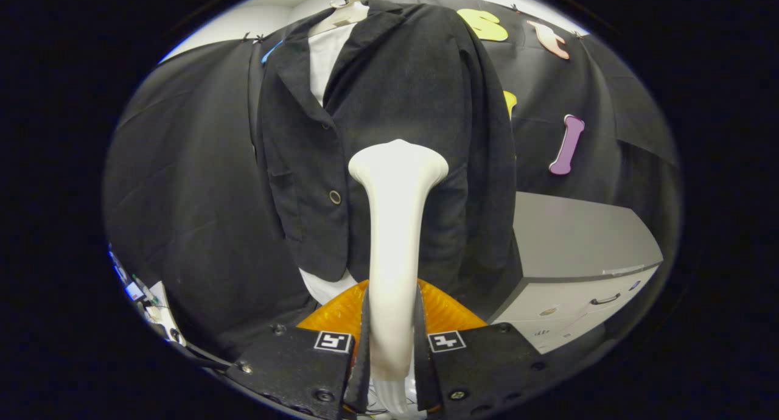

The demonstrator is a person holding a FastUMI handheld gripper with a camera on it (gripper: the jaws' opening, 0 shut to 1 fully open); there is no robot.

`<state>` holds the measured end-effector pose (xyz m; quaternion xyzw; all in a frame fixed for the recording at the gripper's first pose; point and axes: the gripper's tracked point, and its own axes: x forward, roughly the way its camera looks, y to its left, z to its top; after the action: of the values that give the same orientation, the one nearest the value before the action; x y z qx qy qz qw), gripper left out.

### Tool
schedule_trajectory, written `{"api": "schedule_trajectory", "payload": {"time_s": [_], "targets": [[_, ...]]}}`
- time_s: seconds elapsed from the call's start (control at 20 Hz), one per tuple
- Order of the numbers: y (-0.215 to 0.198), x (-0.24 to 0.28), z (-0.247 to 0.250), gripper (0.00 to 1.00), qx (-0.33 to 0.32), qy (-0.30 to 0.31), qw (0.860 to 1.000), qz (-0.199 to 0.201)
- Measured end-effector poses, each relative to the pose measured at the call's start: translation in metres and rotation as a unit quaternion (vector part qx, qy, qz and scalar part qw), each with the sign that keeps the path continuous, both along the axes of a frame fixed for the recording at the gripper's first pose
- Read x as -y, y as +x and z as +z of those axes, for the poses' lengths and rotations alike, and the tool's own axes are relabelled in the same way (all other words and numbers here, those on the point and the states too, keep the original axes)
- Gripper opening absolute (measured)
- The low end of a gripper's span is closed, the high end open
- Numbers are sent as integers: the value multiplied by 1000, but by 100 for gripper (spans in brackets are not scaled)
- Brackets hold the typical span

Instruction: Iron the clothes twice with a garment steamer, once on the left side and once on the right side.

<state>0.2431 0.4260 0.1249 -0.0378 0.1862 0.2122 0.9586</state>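
The gripper (392,341) clenched the handle of the white plastic garment steamer (395,225) between both fingers; its flared head reached just ahead to the dark corduroy jacket (389,103) on a hanger.
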Motion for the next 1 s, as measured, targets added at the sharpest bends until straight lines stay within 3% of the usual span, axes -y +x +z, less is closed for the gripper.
{"api": "schedule_trajectory", "payload": {"time_s": [1.0], "targets": [[-12, 13, -83, 33, -80, -29, 996, -5]]}}
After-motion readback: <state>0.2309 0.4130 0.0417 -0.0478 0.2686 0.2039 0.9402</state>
